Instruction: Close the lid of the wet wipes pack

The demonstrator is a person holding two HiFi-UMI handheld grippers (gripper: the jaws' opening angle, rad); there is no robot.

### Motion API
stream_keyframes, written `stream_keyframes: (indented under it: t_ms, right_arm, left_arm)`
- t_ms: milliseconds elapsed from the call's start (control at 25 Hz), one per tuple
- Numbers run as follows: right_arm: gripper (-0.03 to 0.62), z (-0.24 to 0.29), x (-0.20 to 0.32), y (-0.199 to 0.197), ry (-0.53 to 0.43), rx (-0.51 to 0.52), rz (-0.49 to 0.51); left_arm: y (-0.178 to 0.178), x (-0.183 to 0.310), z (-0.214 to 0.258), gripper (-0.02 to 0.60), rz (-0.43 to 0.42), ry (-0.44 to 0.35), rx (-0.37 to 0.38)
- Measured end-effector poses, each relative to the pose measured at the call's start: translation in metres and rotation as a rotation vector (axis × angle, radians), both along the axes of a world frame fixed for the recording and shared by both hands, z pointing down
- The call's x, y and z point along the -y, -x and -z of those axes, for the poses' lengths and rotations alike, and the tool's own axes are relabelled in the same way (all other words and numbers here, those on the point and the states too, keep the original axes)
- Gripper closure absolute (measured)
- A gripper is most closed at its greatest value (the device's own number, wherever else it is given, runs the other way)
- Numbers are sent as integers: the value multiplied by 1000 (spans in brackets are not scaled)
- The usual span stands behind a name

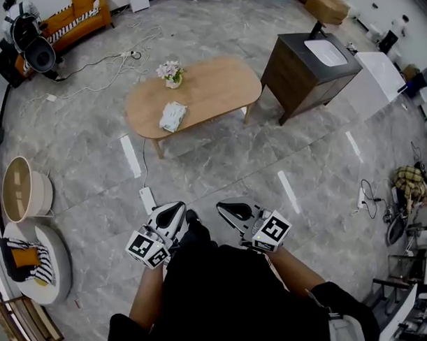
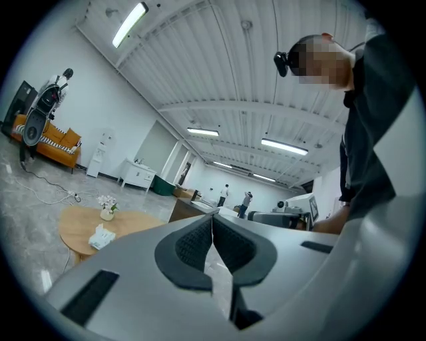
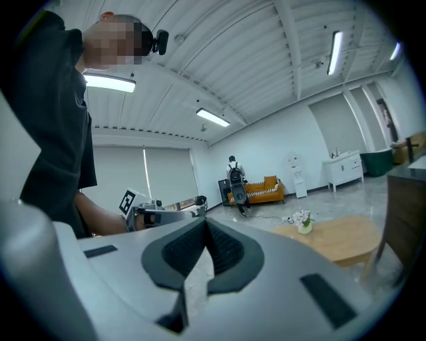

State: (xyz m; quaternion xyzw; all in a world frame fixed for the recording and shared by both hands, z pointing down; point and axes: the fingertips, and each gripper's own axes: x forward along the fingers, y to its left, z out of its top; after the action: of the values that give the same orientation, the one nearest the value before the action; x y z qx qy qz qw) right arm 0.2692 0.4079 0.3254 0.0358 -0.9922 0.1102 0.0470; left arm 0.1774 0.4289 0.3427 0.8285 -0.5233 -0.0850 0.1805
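Pale-green plastic: the soft wet wipes pack (image 1: 173, 116) lies flat on the oval light-wood table (image 1: 217, 86), near its left end, close to a small vase of pink flowers (image 1: 171, 73). I've got both grippers low by the body, well apart from that table. The left gripper (image 1: 174, 209) has its jaws pressed together on nothing, and the right gripper (image 1: 227, 208) likewise.

Side by side, the left hand-held gripper (image 1: 174, 211) and right hand-held gripper (image 1: 227, 209) have jaws pressed together
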Motion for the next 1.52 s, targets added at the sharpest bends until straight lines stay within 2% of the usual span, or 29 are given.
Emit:
stream_keyframes:
  t_ms: [320, 520, 760, 1000, 1280, 1520]
  right_arm:
    - [585, 21, 90, 77, -44, -11, 17]
    - [585, 27, 138, 102, -54, -1, -24]
    - [585, 16, 200, 128, -17, 5, -3]
    - [585, 22, 273, 162, -37, 46, 107]
    - [585, 33, 367, 170, -11, 81, 226]
    - [585, 19, 417, 176, 5, 56, 312]
  left_arm:
    - [71, 89, 7, 565, -4, -22, -36]
    - [95, 138, 2, 565, -44, -14, -39]
    - [120, 188, -1, 566, -9, -2, -45]
    - [149, 251, -3, 566, 93, 23, -39]
    - [157, 342, 28, 566, 201, -4, -74]
    - [166, 377, 30, 566, 290, 8, -58]
